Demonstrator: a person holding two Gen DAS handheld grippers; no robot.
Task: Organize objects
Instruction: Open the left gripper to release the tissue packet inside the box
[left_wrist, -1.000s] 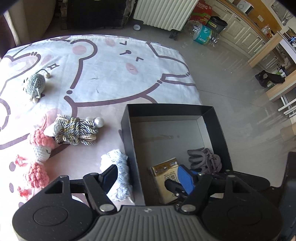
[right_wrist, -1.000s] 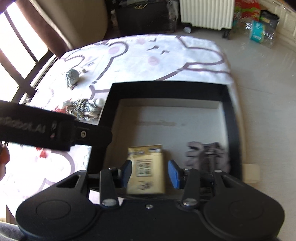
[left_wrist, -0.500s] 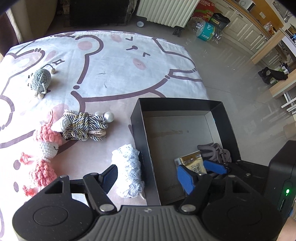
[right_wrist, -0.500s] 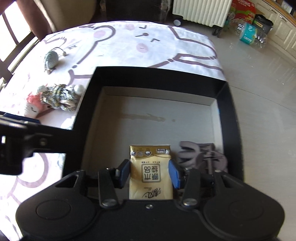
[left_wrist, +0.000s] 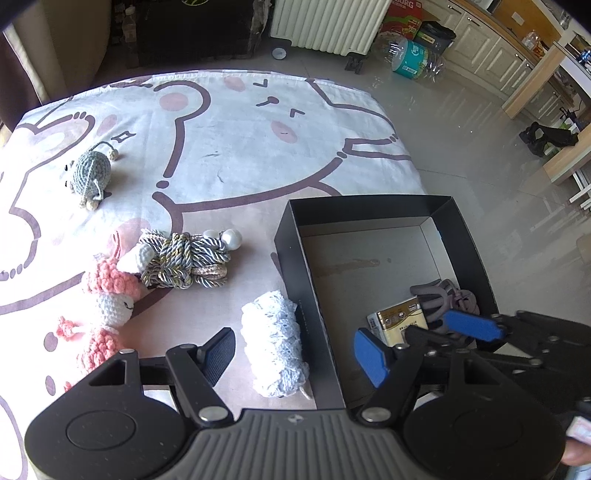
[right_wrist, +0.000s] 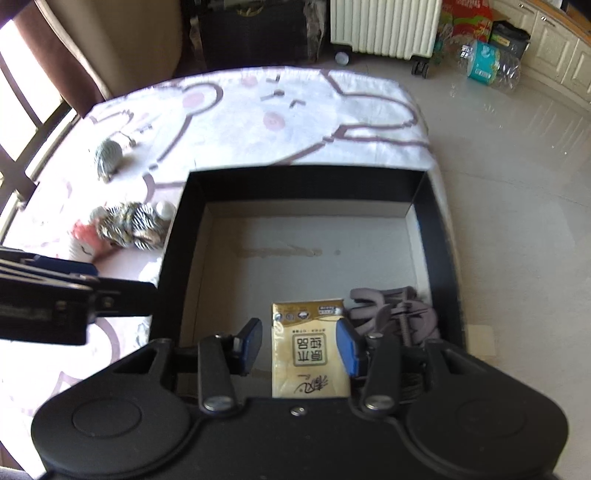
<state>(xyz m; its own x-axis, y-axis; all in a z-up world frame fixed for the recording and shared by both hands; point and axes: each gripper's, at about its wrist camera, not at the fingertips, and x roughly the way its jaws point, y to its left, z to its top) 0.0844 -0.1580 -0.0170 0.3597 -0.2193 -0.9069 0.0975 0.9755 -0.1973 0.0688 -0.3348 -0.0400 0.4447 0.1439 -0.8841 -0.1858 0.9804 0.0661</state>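
A black open box (left_wrist: 295, 258) sits at the right edge of the cartoon-print table cover. A gold tissue packet (right_wrist: 308, 332) and a grey hair clip (right_wrist: 391, 306) lie flat in its near right corner. My right gripper (right_wrist: 301, 345) hangs open just above the packet, with a gap showing at its left pad. My left gripper (left_wrist: 293, 356) stands open over the box's left wall, and a pale blue lace roll (left_wrist: 275, 339) lies on the cover between its fingers. A grey and gold rope bundle (left_wrist: 184, 264), a pink crochet doll (left_wrist: 109, 302) and a grey crochet mouse (left_wrist: 90, 171) lie further left.
The table ends just past the box's right wall, with tiled floor (left_wrist: 480, 147) beyond. A white radiator (right_wrist: 384, 26) and plastic bottles (right_wrist: 484, 61) stand at the back. A curtain and window bars (right_wrist: 22, 122) are at the far left.
The left wrist view has swung left, so the lace roll now lies between its fingers. The right gripper has lifted a little, and a gap now shows beside its left pad.
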